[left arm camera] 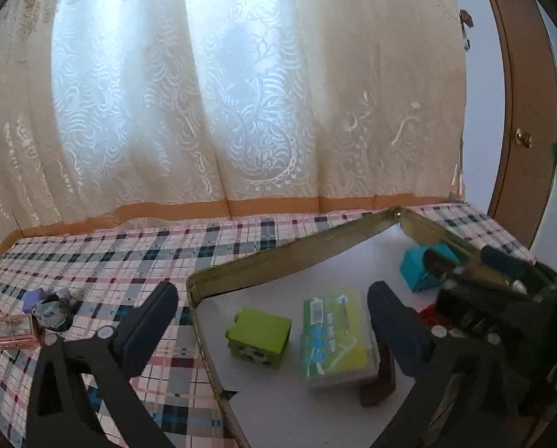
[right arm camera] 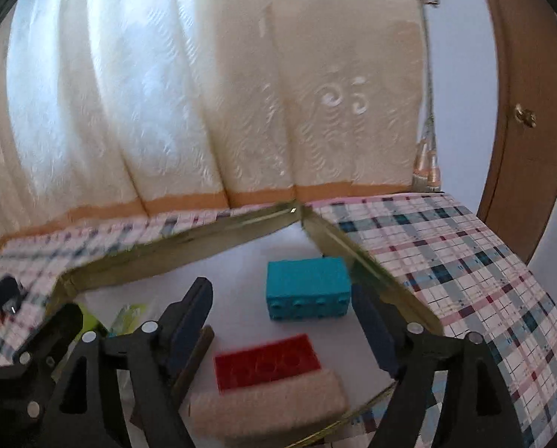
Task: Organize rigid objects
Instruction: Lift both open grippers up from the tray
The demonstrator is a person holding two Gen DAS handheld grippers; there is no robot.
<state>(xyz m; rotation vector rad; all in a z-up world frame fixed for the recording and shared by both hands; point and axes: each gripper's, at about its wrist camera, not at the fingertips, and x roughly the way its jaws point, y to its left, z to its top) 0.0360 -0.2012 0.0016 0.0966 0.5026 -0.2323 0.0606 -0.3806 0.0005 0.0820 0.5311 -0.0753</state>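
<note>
Plaid cloth (left arm camera: 91,261) covers the surface, with a pale patterned curtain (left arm camera: 222,93) hanging behind it. At far left in the left wrist view a small pink box (left arm camera: 15,332) lies on the cloth, a crumpled dark wrapper (left arm camera: 56,308) just beside it and a purple piece (left arm camera: 33,298) near both. The left gripper (left arm camera: 274,310) has its jaws spread wide and grips nothing; one finger hangs over the cloth, the other over a gold-rimmed tray (left arm camera: 278,257) with a white floor. Below the gap between the fingers, in the tray, lie a green brick (left arm camera: 259,339) and, just to its right, a clear flat pack (left arm camera: 334,336) with a green and yellow label. A dark brown piece (left arm camera: 381,384) sits at the pack's right corner. Further right a teal brick (left arm camera: 414,267) lies near the tray's far wall. In the right wrist view the right gripper (right arm camera: 282,317) is partly open and empty, its fingers either side of the teal brick (right arm camera: 308,287) but nearer the camera. Beneath it lie a red brick (right arm camera: 267,362) and, touching its near edge, a fuzzy pink roll (right arm camera: 267,403). A wooden door (right arm camera: 528,112) stands at right.
</note>
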